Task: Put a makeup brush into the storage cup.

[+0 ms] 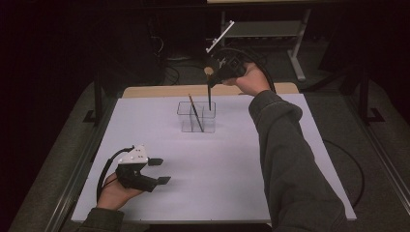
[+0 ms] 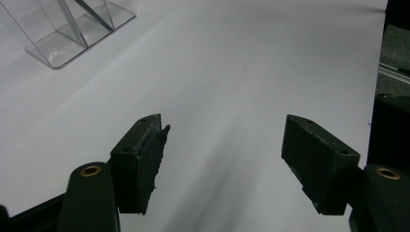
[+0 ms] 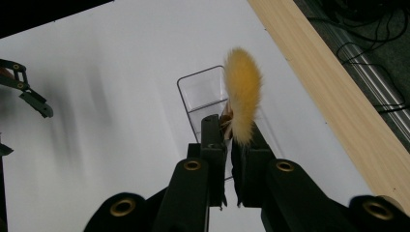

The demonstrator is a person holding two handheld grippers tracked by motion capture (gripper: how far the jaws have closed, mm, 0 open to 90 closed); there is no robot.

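Clamped tight on a brush (image 1: 209, 96) just below its fluffy yellow head (image 3: 241, 96): right gripper (image 1: 212, 81), far side of the table, above the clear holder (image 1: 183, 118). Dark handle hanging nearly upright, lower end inside the right part of the holder; exact compartment hard to tell through the clear walls. Spread wide and holding nothing: left gripper (image 1: 159, 171), resting on the white sheet (image 1: 217, 169) at the near left, well apart from the holder. First risk, judged from this: letting go too high, with the handle dropping, bouncing off the bottom and tipping out over the rim. Cause: too little of the handle inside the walls and a top-heavy head. Second: dragging the holder, or toppling it, by pressing the handle sideways against a wall. Light plastic, nothing bracing it, the free gripper too far off to steady it. Third: knocking the thin stick (image 1: 195, 113) already leaning in the left part of the holder and levering it out, if swung leftward on the way down. Fourth: a grip this close to the bristles crushing or snagging hairs, seen from the right gripper view (image 3: 231, 140), so that the brush clings to a pad on release and gets pulled back up. Safer bet: lower straight, keep clear of the walls, release low.
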